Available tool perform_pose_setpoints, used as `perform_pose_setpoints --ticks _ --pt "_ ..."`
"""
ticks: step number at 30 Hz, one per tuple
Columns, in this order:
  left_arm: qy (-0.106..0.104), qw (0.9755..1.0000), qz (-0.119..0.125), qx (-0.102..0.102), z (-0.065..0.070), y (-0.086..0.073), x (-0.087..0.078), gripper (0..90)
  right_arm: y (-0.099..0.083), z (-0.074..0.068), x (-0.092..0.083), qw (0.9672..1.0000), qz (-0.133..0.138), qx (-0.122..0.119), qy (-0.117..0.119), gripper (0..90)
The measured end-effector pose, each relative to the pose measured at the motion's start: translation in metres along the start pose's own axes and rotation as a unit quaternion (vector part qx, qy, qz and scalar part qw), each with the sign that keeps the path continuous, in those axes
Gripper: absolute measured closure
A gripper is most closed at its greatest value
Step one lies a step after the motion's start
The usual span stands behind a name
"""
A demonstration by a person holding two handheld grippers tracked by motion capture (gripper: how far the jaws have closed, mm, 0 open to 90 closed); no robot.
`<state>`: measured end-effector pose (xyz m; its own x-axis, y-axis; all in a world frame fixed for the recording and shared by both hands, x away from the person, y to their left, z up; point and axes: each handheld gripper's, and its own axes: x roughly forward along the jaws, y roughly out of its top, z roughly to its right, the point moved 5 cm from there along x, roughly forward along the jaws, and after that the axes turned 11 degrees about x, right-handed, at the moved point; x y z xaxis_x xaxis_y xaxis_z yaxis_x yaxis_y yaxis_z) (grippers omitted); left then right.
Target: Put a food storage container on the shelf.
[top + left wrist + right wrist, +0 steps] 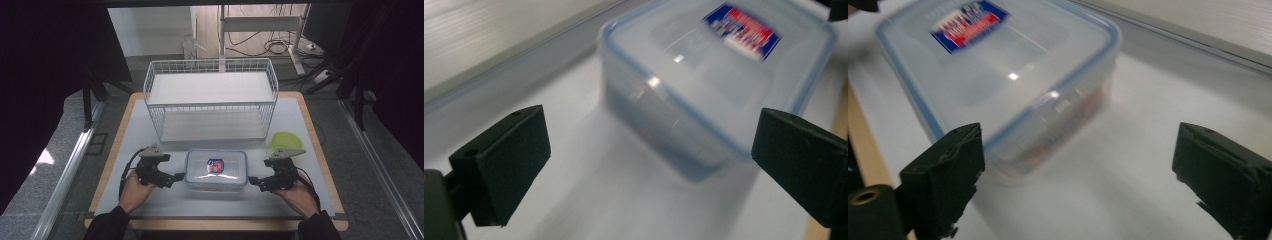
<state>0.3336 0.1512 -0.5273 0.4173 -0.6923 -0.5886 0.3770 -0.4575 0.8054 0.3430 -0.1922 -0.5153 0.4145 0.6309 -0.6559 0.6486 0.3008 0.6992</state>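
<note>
Plastic box (216, 169) with a clear lid, blue rim and a red-and-blue label sits on the desk (150, 200), near the front edge and about midway across. It lies flat, lid shut, with its long side running left to right.

The left gripper (176, 177) is held in a hand (134, 192) just beside the box's left end, pointing at it. In the left gripper view its two black fingers (504, 162) stand wide apart with bare desk between them; the box (719, 80) lies just ahead, its near corner between the fingertips' line of sight, and the pads touch nothing.

The right gripper (253, 181) is held in the other hand (300, 197) just beside the box's right end, mirroring the left. In the right gripper view its fingers (945, 180) are likewise spread wide. The box (998, 75) sits ahead and toward the left finger, close to it but apart from the pad. Neither gripper holds anything.

Behind the box stands a white wire rack (211, 97) with two levels, both bare. A green lid or dish (286, 140) lies flat on the desk to the right of the rack's front corner, just behind the right gripper.
</note>
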Motion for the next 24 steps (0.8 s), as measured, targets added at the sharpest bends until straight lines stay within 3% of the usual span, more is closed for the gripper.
perform_pose_setpoints --ticks 5,9,12,16,20,22,24 --pt "-0.024 0.9996 -0.015 0.007 0.002 0.009 0.013 0.6 0.011 -0.010 0.004 0.9997 -0.003 0.010 0.024 2.3" --pt "-0.046 0.9986 -0.026 -0.002 0.000 0.015 0.027 0.0 0.022 -0.020 0.016 0.9985 -0.015 0.020 0.050 2.3" --pt "-0.080 0.9960 -0.036 -0.017 -0.001 0.013 0.036 0.0 0.025 -0.022 0.028 0.9970 -0.031 0.032 0.064 2.5" --pt "-0.118 0.9919 -0.032 -0.035 0.001 0.010 0.043 0.0 0.025 -0.020 0.040 0.9975 -0.047 0.030 0.043 1.1" --pt "-0.133 0.9890 -0.027 -0.058 -0.001 0.008 0.045 0.0 0.018 -0.018 0.049 0.9908 -0.070 0.078 0.086 0.4" --pt "-0.140 0.9874 -0.029 -0.067 -0.001 0.006 0.046 0.0 0.018 -0.017 0.050 0.9897 -0.070 0.086 0.090 1.5" --pt "-0.141 0.9873 -0.033 -0.065 0.001 0.005 0.044 0.0 0.017 -0.016 0.048 0.9884 -0.072 0.095 0.094 4.7"
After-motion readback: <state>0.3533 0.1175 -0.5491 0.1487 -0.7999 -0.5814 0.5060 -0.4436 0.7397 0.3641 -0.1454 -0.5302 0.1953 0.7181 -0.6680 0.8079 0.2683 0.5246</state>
